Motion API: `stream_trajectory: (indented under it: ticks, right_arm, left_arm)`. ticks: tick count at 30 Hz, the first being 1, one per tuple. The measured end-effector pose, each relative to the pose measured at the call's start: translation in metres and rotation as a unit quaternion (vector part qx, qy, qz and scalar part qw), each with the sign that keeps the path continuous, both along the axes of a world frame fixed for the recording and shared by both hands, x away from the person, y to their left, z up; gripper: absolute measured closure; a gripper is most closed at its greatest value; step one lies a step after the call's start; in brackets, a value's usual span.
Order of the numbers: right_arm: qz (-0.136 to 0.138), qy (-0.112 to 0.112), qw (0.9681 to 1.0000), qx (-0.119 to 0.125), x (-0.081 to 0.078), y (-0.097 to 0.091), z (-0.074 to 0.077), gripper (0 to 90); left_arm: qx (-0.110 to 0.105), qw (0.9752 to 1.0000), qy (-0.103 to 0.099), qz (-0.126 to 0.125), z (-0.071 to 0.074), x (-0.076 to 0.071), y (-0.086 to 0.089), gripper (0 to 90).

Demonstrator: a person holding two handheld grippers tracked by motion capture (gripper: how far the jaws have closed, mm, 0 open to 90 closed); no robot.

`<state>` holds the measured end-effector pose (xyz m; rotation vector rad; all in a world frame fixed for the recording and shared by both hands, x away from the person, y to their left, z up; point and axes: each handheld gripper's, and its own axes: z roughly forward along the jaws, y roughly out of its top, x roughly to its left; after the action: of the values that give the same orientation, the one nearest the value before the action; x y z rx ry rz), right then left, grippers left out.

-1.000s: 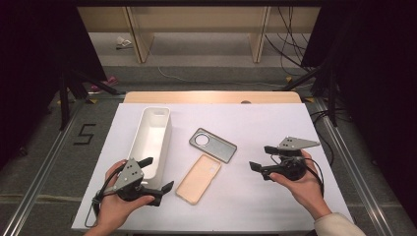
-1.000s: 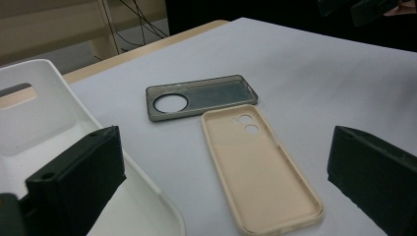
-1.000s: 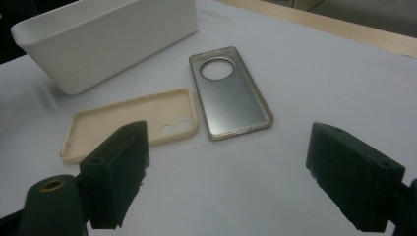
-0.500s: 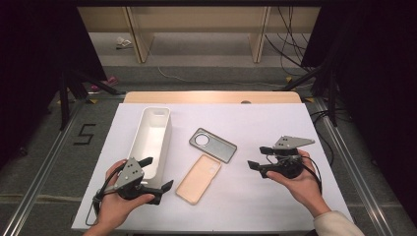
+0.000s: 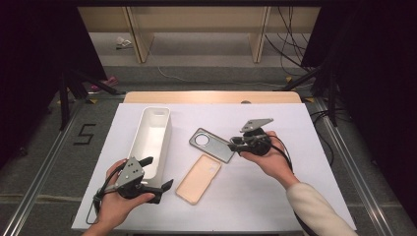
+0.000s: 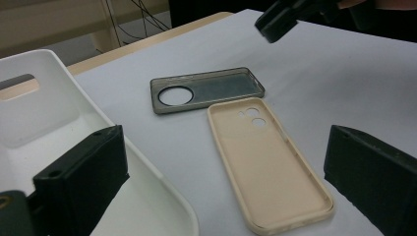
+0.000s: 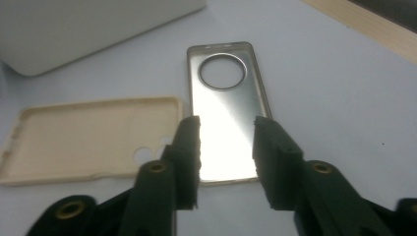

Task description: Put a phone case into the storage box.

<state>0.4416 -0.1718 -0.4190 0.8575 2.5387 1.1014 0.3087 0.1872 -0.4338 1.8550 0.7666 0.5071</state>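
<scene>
A grey see-through phone case [image 5: 211, 144] lies flat on the white table beside a beige phone case [image 5: 199, 178], which lies hollow side up. My right gripper [image 5: 234, 145] is at the grey case's right end. In the right gripper view its jaws have just been closing and stand narrowed over the near end of the grey case [image 7: 223, 93], with a gap still showing and the case flat. My left gripper [image 5: 158, 172] rests open at the near end of the white bin [image 5: 167, 142], nothing between its jaws; ahead of it lies the beige case [image 6: 268, 162].
The long white bin [image 6: 147, 167] stands empty at the table's left. The white sheet ends at a wooden strip [image 5: 211, 97] at the far side. Dark stands and cables surround the table. Open tabletop lies to the right of the right hand.
My right hand has moved left from the table's right side to the grey case, and its jaws have narrowed. The left hand, both cases and the bin have stayed put.
</scene>
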Motion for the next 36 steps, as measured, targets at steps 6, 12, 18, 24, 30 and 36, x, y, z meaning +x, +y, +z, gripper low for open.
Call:
stream_trajectory:
  ticks: [6,12,18,24,30,36]
  right_arm:
    - [-0.009,0.014,0.9989,-0.044,0.029,0.030,-0.008,89.2]
    - [-0.013,0.039,0.9958,-0.082,0.054,0.059,-0.023,90.0]
    - [-0.026,0.063,0.9925,-0.101,0.072,0.075,-0.042,90.0]
    - [-0.042,0.074,0.9905,-0.108,0.084,0.081,-0.049,90.0]
    - [-0.060,0.078,0.9897,-0.104,0.092,0.078,-0.051,90.0]
    - [-0.080,0.077,0.9884,-0.103,0.095,0.075,-0.050,90.0]
  left_arm:
    - [-0.001,1.0000,0.000,-0.003,0.000,-0.001,-0.001,2.4]
    - [0.000,1.0000,0.002,-0.005,0.000,-0.001,-0.001,2.6]
    - [0.002,1.0000,0.002,-0.006,-0.001,-0.001,-0.002,3.5]
    - [0.001,1.0000,0.003,-0.006,-0.001,-0.001,-0.002,3.7]
    - [0.002,1.0000,0.001,-0.007,-0.001,-0.002,-0.002,3.8]
    - [0.003,1.0000,0.001,-0.009,-0.001,-0.002,-0.003,3.8]
